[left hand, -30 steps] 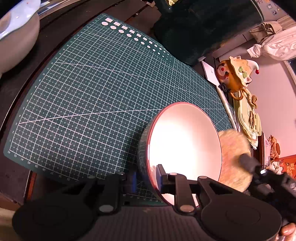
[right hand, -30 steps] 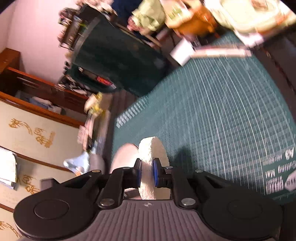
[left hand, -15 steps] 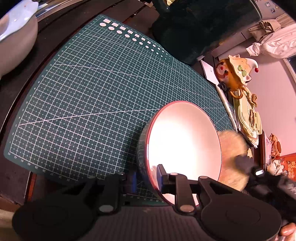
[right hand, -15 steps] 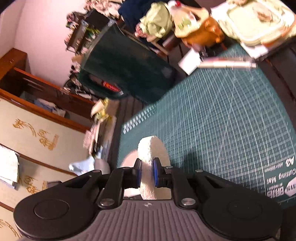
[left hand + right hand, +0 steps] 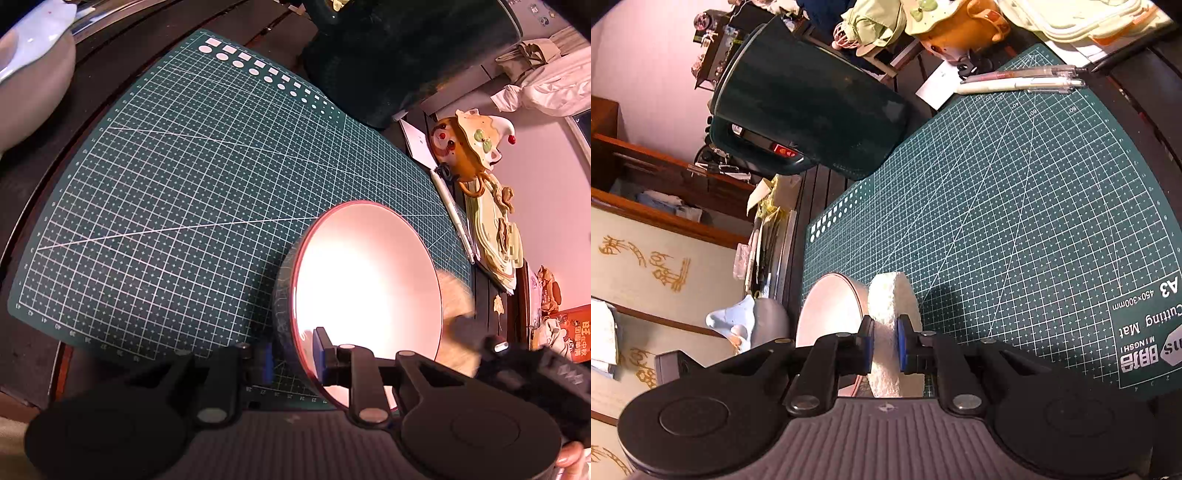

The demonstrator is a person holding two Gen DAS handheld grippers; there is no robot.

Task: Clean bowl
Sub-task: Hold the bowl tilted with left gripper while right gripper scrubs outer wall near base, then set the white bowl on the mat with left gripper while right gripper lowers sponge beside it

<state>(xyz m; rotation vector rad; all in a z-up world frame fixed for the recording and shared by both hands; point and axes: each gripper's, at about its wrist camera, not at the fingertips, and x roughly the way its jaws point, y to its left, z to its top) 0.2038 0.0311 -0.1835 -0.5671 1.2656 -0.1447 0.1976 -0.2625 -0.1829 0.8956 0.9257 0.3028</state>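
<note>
The left gripper is clamped on the rim of the bowl: one blue-padded finger sits inside the white interior, the other against the dark outer wall. The bowl is tilted up on its side over the near right part of the green cutting mat, its opening turned toward the left wrist camera. A thin red line runs around the rim.

The right gripper is closed on a round white sponge; both pads press its flat faces and the disc stands on edge between the fingers. In the right wrist view the sponge lies just beside the bowl's outer wall; contact cannot be confirmed. In the left wrist view the sponge appears as a blurred, pale tan shape at the bowl's right rim, partly behind it, with the black body of the right gripper below it.

The mat lies on a dark surface. A large dark green container stands at the far edge of the mat. Pens lie along another mat edge, next to an orange figurine. A pale blue dish sits off the mat at the upper left of the left wrist view.
</note>
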